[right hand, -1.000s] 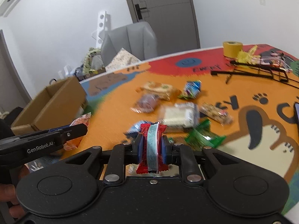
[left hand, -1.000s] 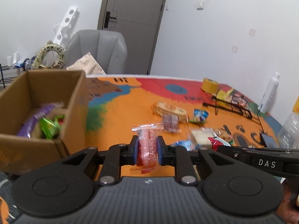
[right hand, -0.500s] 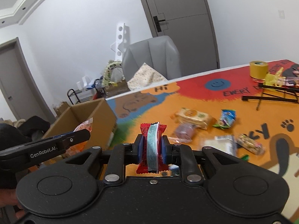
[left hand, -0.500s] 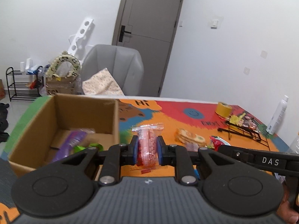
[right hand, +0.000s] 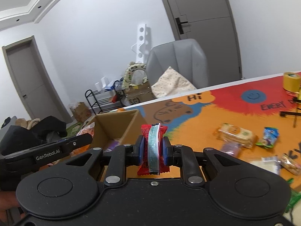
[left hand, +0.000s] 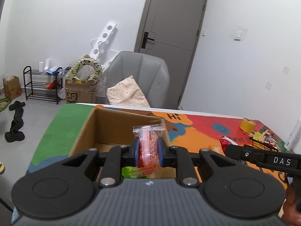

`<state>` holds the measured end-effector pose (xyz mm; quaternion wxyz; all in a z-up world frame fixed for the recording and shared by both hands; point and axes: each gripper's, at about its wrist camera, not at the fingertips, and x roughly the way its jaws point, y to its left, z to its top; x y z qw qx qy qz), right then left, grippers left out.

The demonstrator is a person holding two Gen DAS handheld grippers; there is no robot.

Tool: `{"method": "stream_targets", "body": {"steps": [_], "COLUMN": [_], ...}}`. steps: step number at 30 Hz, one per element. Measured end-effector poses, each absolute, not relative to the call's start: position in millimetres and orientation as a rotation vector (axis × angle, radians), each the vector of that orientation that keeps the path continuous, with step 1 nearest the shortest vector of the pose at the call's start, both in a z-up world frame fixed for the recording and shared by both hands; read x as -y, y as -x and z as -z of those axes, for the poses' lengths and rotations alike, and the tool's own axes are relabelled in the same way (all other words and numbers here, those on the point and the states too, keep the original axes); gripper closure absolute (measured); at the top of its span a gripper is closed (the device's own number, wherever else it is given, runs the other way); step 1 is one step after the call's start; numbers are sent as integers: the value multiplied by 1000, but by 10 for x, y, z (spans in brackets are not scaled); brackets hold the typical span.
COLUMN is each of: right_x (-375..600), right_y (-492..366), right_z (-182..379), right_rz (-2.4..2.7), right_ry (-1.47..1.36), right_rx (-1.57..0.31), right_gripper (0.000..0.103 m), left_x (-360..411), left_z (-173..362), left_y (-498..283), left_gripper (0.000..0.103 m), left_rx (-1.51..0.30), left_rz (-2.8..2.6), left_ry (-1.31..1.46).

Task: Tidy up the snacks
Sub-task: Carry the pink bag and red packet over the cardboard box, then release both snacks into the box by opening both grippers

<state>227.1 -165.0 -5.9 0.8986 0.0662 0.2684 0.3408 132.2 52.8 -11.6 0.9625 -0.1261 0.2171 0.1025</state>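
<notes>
Left gripper (left hand: pixel 148 151): blue pads pressed against both sides of a clear packet of pink-red snack (left hand: pixel 148 146), which stands upright between them.
Position of left gripper: raised over the open cardboard box (left hand: pixel 112 126), the clamped packet lying in line with the box opening.
Box contents, left wrist view: a green wrapper (left hand: pixel 129 171) shows just beneath the fingers; the rest of the floor is hidden.
Right gripper (right hand: pixel 153 150): pads clamped on a red packet with a pale green-white stripe (right hand: pixel 153 148), held on edge.
Position of right gripper: beside the box's right wall, the packet above the orange part of the table mat (right hand: pixel 197 131).
Box contents, right wrist view: a purple wrapper (right hand: pixel 112 145) lies inside.
Loose snacks on the mat: a biscuit pack (right hand: pixel 236 134), a small blue-green sachet (right hand: pixel 269 136), a purplish clear pack (right hand: pixel 230 147), all well apart from the box.
Far edge of table: yellow tape roll (right hand: pixel 291 81).
Background: grey chair (left hand: pixel 139 77) holding a dotted cushion (left hand: pixel 128 94).
</notes>
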Motion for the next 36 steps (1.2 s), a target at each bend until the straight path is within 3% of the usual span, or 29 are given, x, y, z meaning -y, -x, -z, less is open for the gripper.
{"method": "stream_targets", "body": {"steps": [29, 31, 32, 33, 34, 36], "right_x": [614, 556, 526, 504, 499, 538], "right_y": [-2569, -2595, -2603, -2591, -2573, -2527], "right_z": [-123, -125, -124, -132, -143, -171], "right_rz": [-810, -811, -813, -804, -795, -774], "right_ry": [-80, -75, -66, -56, -49, -53], "right_rx": [-592, -594, -594, -584, -569, -532], "right_gripper": [85, 84, 81, 69, 51, 29], "left_x": [-1347, -1375, -1392, -1399, -1413, -1410], "left_z": [162, 159, 155, 151, 144, 122], "left_y": [-1704, -1718, -1717, -1702, -1686, -1659], "left_gripper": [84, 80, 79, 78, 72, 56], "left_rx": [-472, -474, -476, -479, -479, -480], "left_rz": [-262, -286, -299, -309, -315, -326], "left_ry": [332, 334, 340, 350, 356, 347]}}
